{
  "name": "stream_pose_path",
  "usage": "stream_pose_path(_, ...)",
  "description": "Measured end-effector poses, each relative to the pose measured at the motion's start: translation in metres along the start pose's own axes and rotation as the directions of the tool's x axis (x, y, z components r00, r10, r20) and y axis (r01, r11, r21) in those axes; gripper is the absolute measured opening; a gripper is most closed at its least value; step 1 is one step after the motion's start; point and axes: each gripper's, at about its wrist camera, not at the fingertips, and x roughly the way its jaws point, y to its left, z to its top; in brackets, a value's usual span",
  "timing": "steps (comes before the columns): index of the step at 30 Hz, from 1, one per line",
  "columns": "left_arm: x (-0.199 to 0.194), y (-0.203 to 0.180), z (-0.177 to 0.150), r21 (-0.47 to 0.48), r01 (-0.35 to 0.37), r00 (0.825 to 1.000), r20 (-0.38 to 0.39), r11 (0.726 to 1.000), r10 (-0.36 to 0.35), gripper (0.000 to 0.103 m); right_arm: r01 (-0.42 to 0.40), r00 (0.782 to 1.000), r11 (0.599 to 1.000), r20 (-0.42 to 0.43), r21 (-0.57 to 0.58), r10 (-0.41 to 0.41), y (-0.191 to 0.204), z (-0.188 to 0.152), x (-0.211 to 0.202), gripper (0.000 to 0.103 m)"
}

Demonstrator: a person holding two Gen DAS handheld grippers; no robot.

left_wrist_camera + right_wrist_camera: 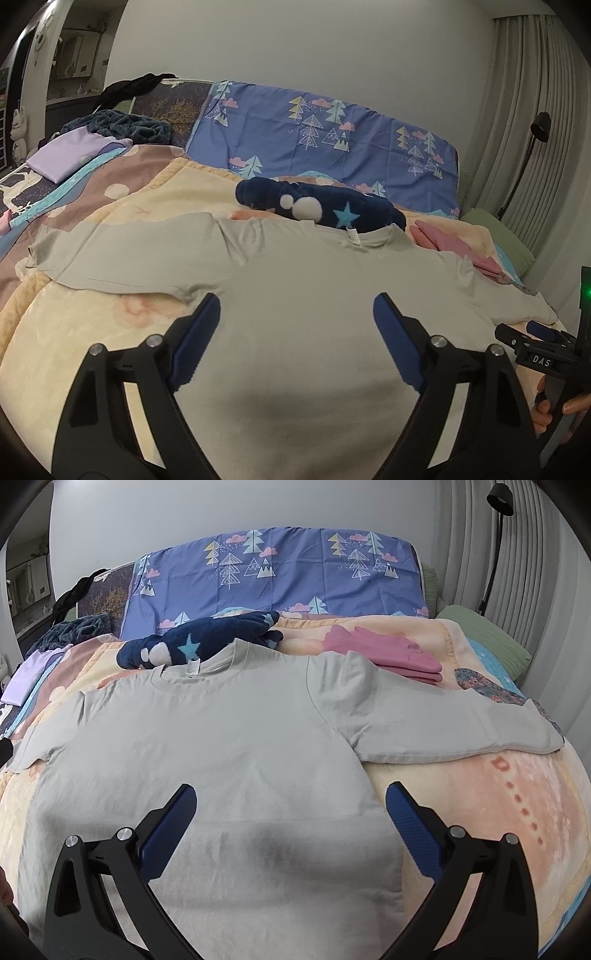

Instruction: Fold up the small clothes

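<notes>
A pale grey T-shirt (295, 295) lies spread flat on the bed, collar at the far side, both sleeves out; it also shows in the right wrist view (229, 738). My left gripper (295, 310) is open and empty, hovering over the shirt's lower left part. My right gripper (291, 801) is open and empty over the shirt's lower right part, near its right side edge. The right gripper also shows at the right edge of the left wrist view (543, 332).
A cream blanket (92, 332) covers the bed. A navy star-patterned garment (199, 638) lies behind the collar. Folded pink clothes (391, 653) lie at the far right, a folded lilac item (70, 155) at the far left. A blue tree-print pillow (280, 572) stands behind.
</notes>
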Motion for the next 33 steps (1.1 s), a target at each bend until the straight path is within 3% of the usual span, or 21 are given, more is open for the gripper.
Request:
stream_pose_path(5, -0.002, 0.017, 0.0, -0.034, -0.005, 1.0, 0.003, 0.999, 0.005, 0.077, 0.003, 1.0, 1.0, -0.015, 0.005, -0.003, 0.0, -0.002, 0.002, 0.102)
stream_pose_path(10, 0.002, 0.039, 0.004, -0.05, -0.039, 0.999, -0.006, 0.998, 0.039, 0.064, 0.007, 1.0, 1.0, -0.024, 0.008, -0.007, -0.001, -0.003, 0.003, 0.102)
stream_pose_path(21, 0.007, 0.126, 0.0, -0.212, -0.138, 0.99, -0.06, 0.967, 0.128, 0.063, 0.018, 0.999, 1.0, -0.031, -0.01, -0.018, 0.003, -0.002, 0.005, 0.102)
stream_pose_path(30, 0.002, 0.241, 0.006, -0.432, -0.262, 0.963, -0.063, 0.863, 0.261, 0.063, 0.05, 0.998, 0.999, -0.045, -0.016, -0.051, 0.0, 0.001, 0.012, 0.102)
stream_pose_path(32, 0.002, 0.264, 0.01, -0.464, -0.278, 0.958, -0.07, 0.841, 0.278, 0.059, 0.031, 0.998, 0.999, -0.054, -0.013, -0.031, 0.002, 0.002, 0.013, 0.102)
stream_pose_path(33, 0.004, 0.277, 0.012, -0.484, -0.286, 0.955, -0.079, 0.827, 0.284, 0.051, 0.022, 0.998, 1.0, -0.057, -0.016, -0.023, 0.003, 0.002, 0.013, 0.102)
